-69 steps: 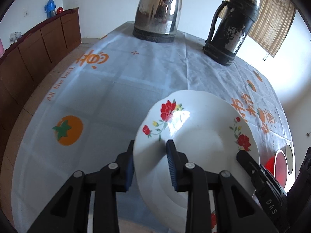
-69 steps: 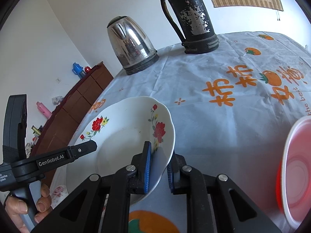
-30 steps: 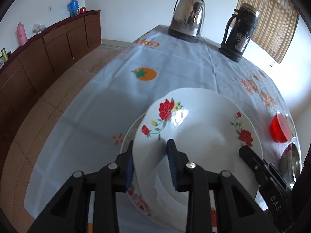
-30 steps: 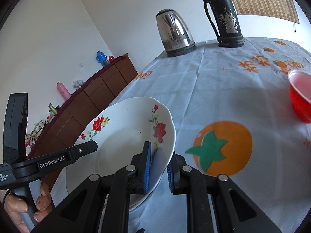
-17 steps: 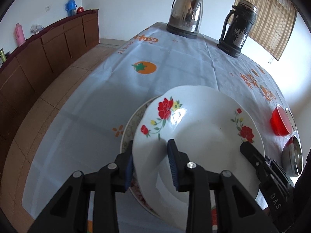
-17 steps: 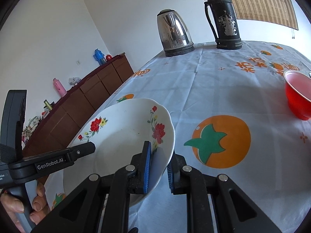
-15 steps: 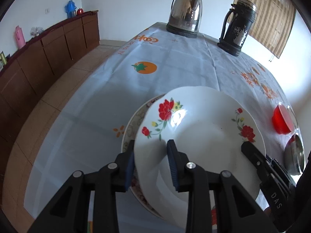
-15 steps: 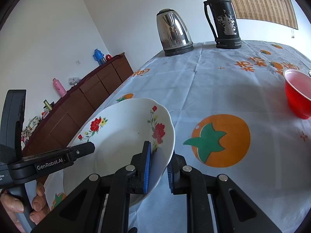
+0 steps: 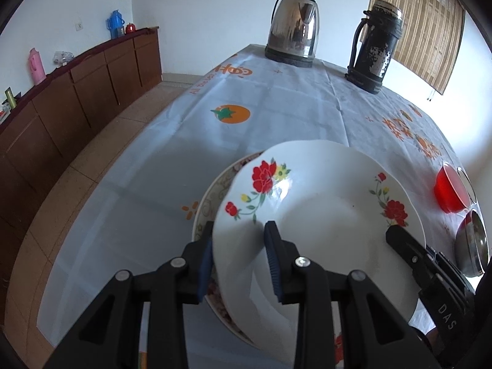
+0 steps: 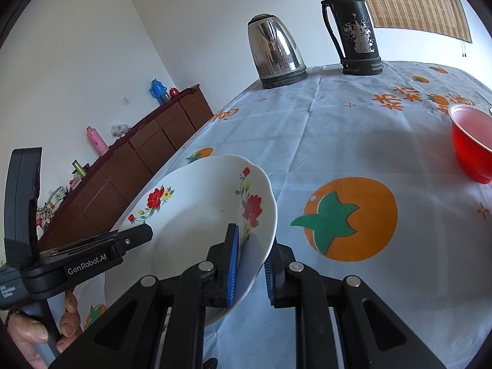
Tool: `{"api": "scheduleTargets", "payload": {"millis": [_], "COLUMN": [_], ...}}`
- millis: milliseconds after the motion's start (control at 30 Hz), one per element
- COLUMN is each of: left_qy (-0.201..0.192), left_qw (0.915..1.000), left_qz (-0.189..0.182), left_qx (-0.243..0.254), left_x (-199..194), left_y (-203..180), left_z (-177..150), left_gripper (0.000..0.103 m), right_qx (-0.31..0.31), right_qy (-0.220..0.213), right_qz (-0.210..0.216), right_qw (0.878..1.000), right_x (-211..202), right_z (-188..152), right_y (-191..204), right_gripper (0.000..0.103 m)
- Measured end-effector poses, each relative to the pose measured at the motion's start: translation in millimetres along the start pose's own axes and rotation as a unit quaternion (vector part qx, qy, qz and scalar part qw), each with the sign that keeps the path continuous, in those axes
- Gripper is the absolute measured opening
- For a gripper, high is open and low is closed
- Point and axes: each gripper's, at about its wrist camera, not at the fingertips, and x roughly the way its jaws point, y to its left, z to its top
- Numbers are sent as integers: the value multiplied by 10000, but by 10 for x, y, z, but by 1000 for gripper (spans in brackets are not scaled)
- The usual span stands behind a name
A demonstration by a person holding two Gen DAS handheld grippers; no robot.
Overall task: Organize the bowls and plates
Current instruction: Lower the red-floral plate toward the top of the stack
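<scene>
A white plate with red flowers [image 9: 323, 209] is held between both grippers. My left gripper [image 9: 240, 258] is shut on its left rim. My right gripper [image 10: 250, 264] is shut on its right rim, and the plate also shows in the right wrist view [image 10: 196, 215]. The plate hangs just above a second plate with a brown patterned rim [image 9: 212, 193], which lies on the tablecloth and is mostly hidden under it. A red bowl [image 9: 449, 189] and a steel bowl [image 9: 472, 249] sit at the right; the red bowl also shows in the right wrist view [image 10: 472, 147].
A steel kettle [image 9: 293, 30] and a black thermos [image 9: 373, 49] stand at the far end of the table [image 9: 276, 113]. The table's left edge drops to a tiled floor, with a brown sideboard [image 9: 77, 92] along the wall.
Both grippers carried the flowered plate back toward the near end of the table and lowered it over the patterned plate. Both stay shut on its rim.
</scene>
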Motion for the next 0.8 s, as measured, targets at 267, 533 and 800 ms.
{"api": "scheduleTargets", "payload": {"millis": [267,533,800], "left_qy": [-33,-37,21], "left_qw": [10000,10000,10000], "left_qz": [-42,46,66], "left_qx": [-49,52,66], "left_x": [-35,-58,-36], "left_y": [35,17,5], "left_z": [-15,-14,3], "left_gripper": [30,30,30], "right_qx": [-113,-446,-622], "right_qy": [-11,40,155], "right_qz": [-17,-370,-569], "right_qw": [9999,9983,9963], "right_x": [-21,-45,-127], "right_z": [-18,-27,-28], "right_y": [29,137,200], "right_gripper": [20,25,31]}}
